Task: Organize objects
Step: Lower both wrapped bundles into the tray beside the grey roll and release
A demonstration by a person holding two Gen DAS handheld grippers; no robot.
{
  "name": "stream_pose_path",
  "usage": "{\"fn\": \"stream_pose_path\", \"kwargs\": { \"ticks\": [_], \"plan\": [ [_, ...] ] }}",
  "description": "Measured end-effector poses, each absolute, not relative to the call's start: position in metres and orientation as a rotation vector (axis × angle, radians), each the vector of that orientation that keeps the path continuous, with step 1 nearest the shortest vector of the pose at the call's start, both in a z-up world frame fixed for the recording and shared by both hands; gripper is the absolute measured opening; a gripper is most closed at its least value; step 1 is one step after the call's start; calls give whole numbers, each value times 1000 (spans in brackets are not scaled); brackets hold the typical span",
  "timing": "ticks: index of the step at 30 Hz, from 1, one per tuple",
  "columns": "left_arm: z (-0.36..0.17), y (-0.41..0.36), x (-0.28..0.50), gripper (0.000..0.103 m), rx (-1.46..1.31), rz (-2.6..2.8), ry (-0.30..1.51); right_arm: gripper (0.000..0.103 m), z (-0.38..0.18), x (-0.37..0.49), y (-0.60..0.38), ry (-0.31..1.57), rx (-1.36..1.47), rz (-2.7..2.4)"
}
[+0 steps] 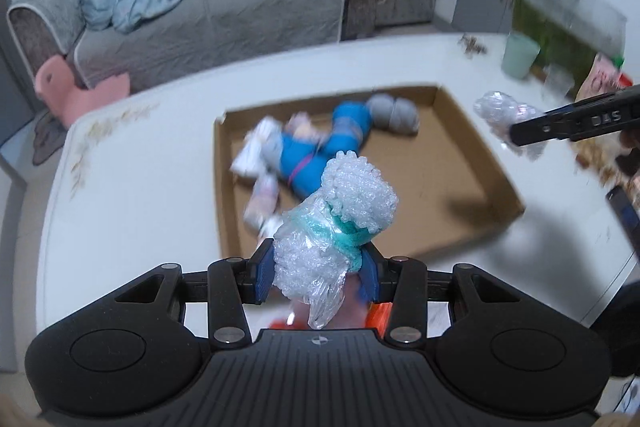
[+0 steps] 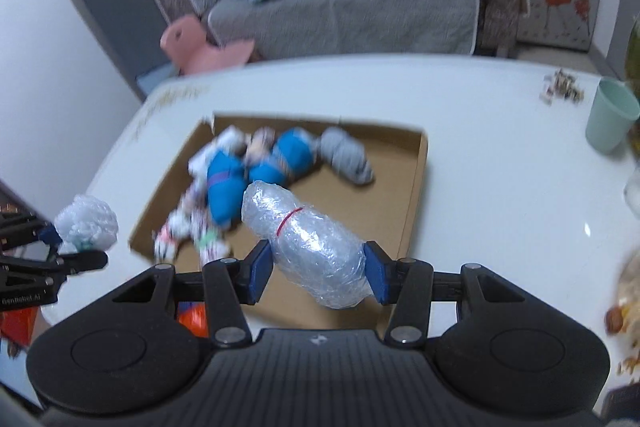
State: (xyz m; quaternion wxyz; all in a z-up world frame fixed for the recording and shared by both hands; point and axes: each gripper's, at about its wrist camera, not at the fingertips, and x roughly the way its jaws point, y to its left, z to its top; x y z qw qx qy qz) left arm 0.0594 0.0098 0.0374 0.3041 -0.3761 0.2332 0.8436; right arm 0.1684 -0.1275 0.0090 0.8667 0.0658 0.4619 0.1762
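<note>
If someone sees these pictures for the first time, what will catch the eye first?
Most likely the two bubble wrap bundles held up close: one tied with teal tape in the left gripper, one with a red band in the right gripper. Behind them, a cardboard tray holds blue and grey rolls.

A white table [image 2: 480, 187] is carrying a shallow cardboard tray [image 2: 416, 187] in the middle. A mint green cup [image 2: 610, 119] is standing well right of the tray, with a small scatter of bits [image 2: 560, 89] sitting near the cup, toward the table's far edge.
</note>
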Motion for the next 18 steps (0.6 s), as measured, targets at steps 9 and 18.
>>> {"fn": "stream_pose_path", "kwargs": {
  "ticks": [9, 18],
  "plan": [
    [21, 82, 15, 50, -978, 2166, 649, 46, 13, 215, -114, 929, 106, 358],
    [-27, 125, -11, 50, -1060, 2091, 631, 46, -17, 241, -113, 1000, 120, 360]
  ]
}}
